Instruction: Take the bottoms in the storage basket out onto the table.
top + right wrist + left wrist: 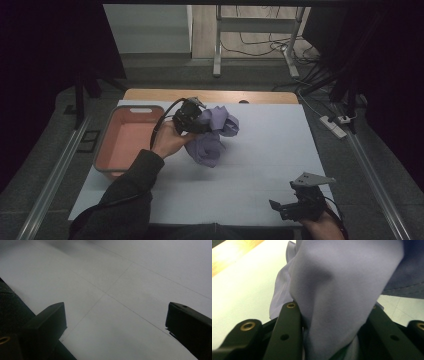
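A lilac cloth point(214, 136) is bunched up at the back middle of the white table sheet point(270, 150). My left gripper point(192, 120) is shut on the lilac cloth point(337, 290), and in the left gripper view the fabric bulges up between the two black jaws. The cloth hangs from the gripper down to the sheet. My right gripper point(292, 204) rests near the front right edge of the table, open, with nothing between its fingers point(47, 325); bare white sheet point(120, 290) lies ahead of it.
A pink rectangular tub point(127, 142) stands at the left of the table, close to the left hand. A wooden strip point(210, 95) runs along the table's far edge. A power strip and cables point(335, 125) lie on the floor at the right.
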{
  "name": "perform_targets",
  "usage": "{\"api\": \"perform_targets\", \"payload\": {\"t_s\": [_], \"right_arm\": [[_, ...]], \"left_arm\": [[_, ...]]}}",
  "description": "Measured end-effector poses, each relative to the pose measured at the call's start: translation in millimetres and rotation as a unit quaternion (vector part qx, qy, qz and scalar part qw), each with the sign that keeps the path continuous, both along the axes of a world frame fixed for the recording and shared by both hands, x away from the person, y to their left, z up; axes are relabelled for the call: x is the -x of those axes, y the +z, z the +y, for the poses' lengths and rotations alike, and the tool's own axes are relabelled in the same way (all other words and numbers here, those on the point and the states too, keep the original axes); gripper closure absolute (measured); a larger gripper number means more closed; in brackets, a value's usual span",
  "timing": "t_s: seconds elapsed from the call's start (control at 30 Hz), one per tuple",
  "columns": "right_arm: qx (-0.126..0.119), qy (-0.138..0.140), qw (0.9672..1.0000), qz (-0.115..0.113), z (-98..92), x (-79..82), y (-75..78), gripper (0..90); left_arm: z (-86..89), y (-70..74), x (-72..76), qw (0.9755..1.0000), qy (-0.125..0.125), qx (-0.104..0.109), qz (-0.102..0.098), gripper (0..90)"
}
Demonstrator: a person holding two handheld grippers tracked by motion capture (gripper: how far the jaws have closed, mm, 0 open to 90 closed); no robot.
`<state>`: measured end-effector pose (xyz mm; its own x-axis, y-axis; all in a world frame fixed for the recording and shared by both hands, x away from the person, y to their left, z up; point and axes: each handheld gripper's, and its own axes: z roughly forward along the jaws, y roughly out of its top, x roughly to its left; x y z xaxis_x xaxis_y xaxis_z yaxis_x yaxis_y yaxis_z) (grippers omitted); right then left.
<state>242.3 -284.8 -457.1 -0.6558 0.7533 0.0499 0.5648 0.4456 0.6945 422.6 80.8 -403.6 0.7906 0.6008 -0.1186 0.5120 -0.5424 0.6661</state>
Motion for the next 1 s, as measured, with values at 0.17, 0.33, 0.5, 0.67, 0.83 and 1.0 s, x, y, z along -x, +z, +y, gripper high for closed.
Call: {"api": "perform_targets", "payload": {"t_s": [0.17, 0.33, 0.5, 0.67, 0.83, 1.0], "right_arm": [[0.002, 0.002, 1.0000, -0.002, 0.1, 0.4, 0.2, 3.5], [0.002, 0.005, 1.0000, -0.003, 0.2, 0.7, 0.1, 3.5], [0.002, 0.004, 1.0000, -0.002, 0.2, 1.1, 0.3, 3.5], [0.002, 0.006, 1.0000, -0.003, 0.3, 1.3, 0.2, 3.5], [0.003, 0.010, 0.9999, -0.004, 0.6, 1.5, 0.1, 3.5], [0.005, 0.011, 0.9999, -0.003, 1.2, 1.7, 0.0, 3.5]], "left_arm": [[-4.9, -7.7, -0.9, 1.0000, -0.003, -0.004, 0.005, 67.2], [-11.1, -17.7, -2.0, 0.9999, -0.003, -0.008, 0.011, 66.8], [-17.4, -29.5, -3.5, 0.9997, -0.008, -0.019, 0.009, 66.3], [-24.0, -43.6, -5.2, 0.9994, -0.006, -0.030, 0.015, 66.2], [-25.7, -54.9, -8.7, 0.9991, -0.002, -0.034, 0.026, 66.0], [-26.6, -65.6, -11.7, 0.9988, -0.005, -0.035, 0.034, 65.1]]}}
